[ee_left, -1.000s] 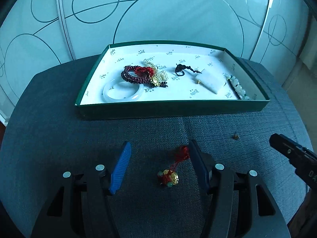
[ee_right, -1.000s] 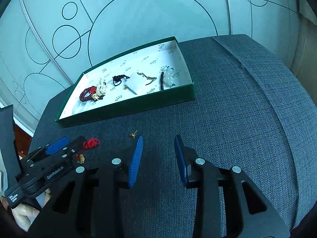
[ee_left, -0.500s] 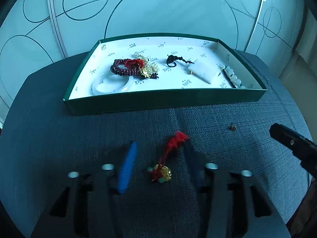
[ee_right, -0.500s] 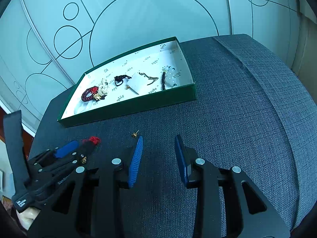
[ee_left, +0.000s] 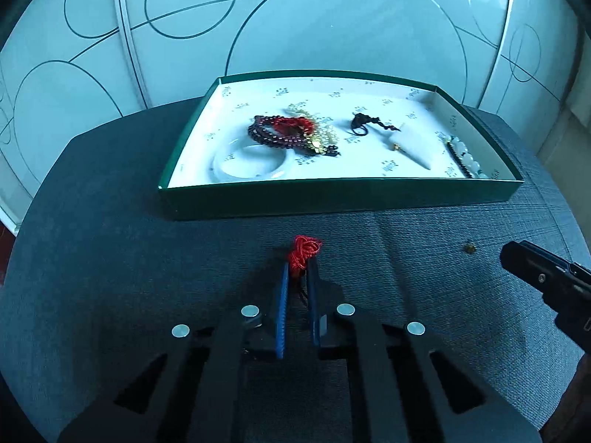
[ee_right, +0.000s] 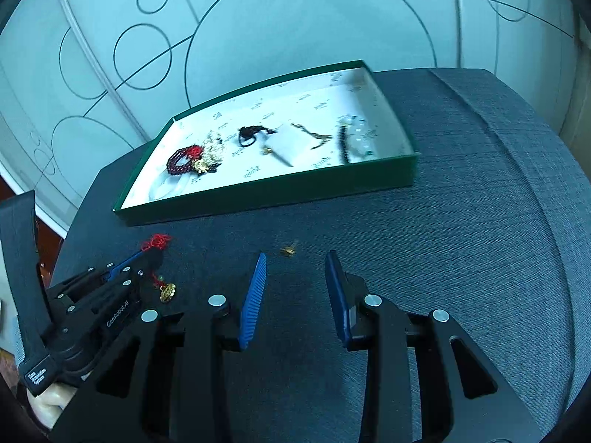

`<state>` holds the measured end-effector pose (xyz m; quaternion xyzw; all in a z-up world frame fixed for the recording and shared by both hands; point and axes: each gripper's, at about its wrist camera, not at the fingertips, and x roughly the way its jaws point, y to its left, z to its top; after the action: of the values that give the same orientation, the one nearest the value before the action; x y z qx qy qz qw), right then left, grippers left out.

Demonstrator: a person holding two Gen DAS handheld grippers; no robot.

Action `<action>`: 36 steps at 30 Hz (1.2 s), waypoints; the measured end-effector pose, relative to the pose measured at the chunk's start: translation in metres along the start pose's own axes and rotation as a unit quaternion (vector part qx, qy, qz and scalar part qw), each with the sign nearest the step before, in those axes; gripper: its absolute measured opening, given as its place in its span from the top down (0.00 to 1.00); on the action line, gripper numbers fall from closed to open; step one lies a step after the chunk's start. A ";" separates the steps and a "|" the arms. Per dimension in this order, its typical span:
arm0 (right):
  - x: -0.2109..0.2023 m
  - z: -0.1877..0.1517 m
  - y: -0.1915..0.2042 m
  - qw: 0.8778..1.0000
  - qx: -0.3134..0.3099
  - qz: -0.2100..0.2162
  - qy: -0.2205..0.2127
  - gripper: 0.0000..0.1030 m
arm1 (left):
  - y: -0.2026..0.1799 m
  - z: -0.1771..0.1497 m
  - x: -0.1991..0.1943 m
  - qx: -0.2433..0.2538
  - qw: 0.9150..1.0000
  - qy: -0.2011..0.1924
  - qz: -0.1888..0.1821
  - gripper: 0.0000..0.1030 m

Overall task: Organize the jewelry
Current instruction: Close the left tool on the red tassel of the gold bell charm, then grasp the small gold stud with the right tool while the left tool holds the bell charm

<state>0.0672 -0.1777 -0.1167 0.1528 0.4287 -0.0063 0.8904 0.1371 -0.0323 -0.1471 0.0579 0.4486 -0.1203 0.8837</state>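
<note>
While the jaws of the left gripper are closing, the red cord charm is pinched between the blue pads, almost fully together, with the knotted red loop poking out past the tips. Seen from the right wrist view, the charm's gold pendant is left dangling below the left gripper on a thin cord, with a small green bead above it. Only the cord appears to be caught, so a slip is judged possible if the gripper is lifted quickly; the pendant could also swing and snag on the near wall of the green tray as it is carried over.

The right gripper is held partly open and empty, with nothing touched by its 2 fingers. Just ahead of its tips, 1 small gold earring lies on the dark fabric surface; being so small, it is judged easy to push aside or miss.

Inside the tray, a dark red bead bracelet, a white bangle, a white pendant and pale beads are already laid, so a drop onto them could cause tangling.
</note>
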 end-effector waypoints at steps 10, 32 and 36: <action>0.027 -0.001 0.009 1.000 -0.005 -0.026 0.009 0.80 | 0.006 0.002 0.004 -0.006 1.000 0.003 -0.009 0.91; 0.023 -0.005 0.002 0.999 -0.022 -0.031 0.009 1.00 | 0.006 0.000 0.002 -0.013 1.000 -0.001 -0.006 0.91; 0.027 -0.004 0.004 1.000 -0.012 -0.026 0.009 0.99 | 0.006 0.001 0.002 -0.014 1.000 0.000 -0.007 0.91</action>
<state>0.0819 -0.1693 -0.1383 0.1313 0.4407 -0.0228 0.8877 0.1409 -0.0266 -0.1485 0.0428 0.4504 -0.1205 0.8836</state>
